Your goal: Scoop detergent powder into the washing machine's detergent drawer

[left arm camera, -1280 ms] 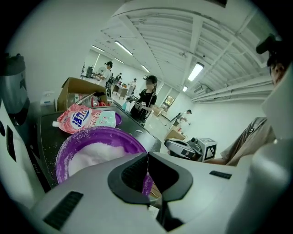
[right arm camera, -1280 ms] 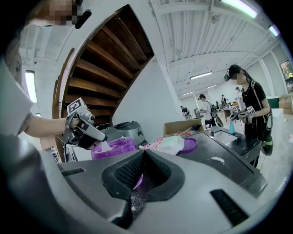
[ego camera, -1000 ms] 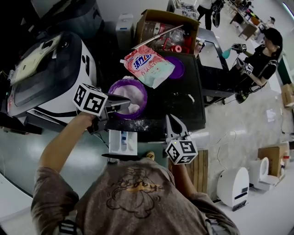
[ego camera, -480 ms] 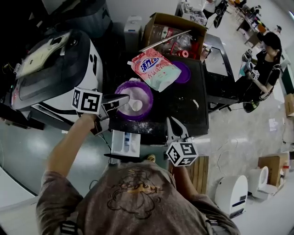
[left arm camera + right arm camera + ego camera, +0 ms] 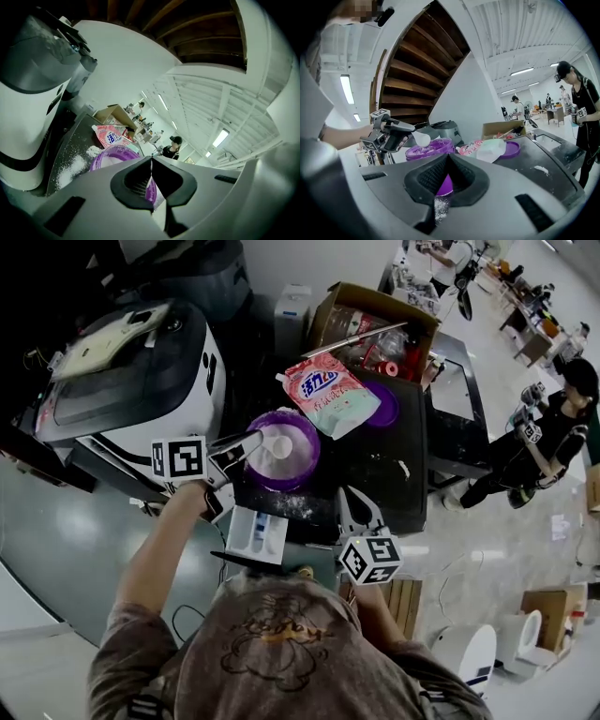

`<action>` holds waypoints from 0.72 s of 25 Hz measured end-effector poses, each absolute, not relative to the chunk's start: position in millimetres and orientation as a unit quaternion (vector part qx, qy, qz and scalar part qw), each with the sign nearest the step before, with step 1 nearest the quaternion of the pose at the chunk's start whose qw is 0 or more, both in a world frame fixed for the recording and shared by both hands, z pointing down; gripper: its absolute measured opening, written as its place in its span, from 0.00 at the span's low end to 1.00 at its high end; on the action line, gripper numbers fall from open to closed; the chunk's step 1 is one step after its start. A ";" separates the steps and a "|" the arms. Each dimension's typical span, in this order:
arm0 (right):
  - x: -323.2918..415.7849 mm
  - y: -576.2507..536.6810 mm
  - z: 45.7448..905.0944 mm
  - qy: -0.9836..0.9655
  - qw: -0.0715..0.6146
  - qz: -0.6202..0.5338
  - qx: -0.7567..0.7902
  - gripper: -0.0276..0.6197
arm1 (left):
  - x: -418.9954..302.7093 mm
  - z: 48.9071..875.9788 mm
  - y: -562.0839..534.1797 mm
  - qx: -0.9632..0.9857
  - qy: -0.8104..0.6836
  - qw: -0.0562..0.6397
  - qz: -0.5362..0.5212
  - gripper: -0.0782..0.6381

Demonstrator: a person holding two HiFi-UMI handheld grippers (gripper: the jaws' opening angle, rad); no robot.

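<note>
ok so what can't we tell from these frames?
White plastic scoop in the left gripper: fill level; too small in head view, side-on in right gripper view, hidden behind jaws in left gripper view.
White detergent drawer: compartment contents; too small in head view, outside both gripper views.
Pink detergent pouch: print too small to read.

Glossy grey floor, white ribbed ceiling with strip lights

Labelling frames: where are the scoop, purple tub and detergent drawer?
scoop (image 5: 278,445), head view, on its white bowl.
purple tub (image 5: 309,468), head view, on its rim.
detergent drawer (image 5: 242,532), head view, on its white left side.
</note>
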State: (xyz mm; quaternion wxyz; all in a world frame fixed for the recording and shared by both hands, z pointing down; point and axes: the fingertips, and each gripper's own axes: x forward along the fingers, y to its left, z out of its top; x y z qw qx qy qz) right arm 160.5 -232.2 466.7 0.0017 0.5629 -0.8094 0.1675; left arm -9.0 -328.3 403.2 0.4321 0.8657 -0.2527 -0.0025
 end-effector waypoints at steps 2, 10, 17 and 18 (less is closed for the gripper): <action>161.3 -230.5 466.6 -0.816 0.004 0.165 0.554 0.04 | -10.8 403.9 -327.6 0.858 -0.270 0.436 -0.020 0.14; 164.5 -216.1 468.9 -0.837 0.011 0.160 0.523 0.04 | -15.1 402.7 -315.0 0.833 -0.315 0.449 -0.070 0.14; 159.8 -198.6 465.8 -0.841 0.010 0.159 0.517 0.04 | -21.3 391.7 -291.8 0.825 -0.315 0.460 -0.095 0.14; 158.6 -196.6 464.7 -0.841 0.009 0.158 0.517 0.04 | -22.2 390.0 -288.9 0.822 -0.313 0.465 -0.101 0.14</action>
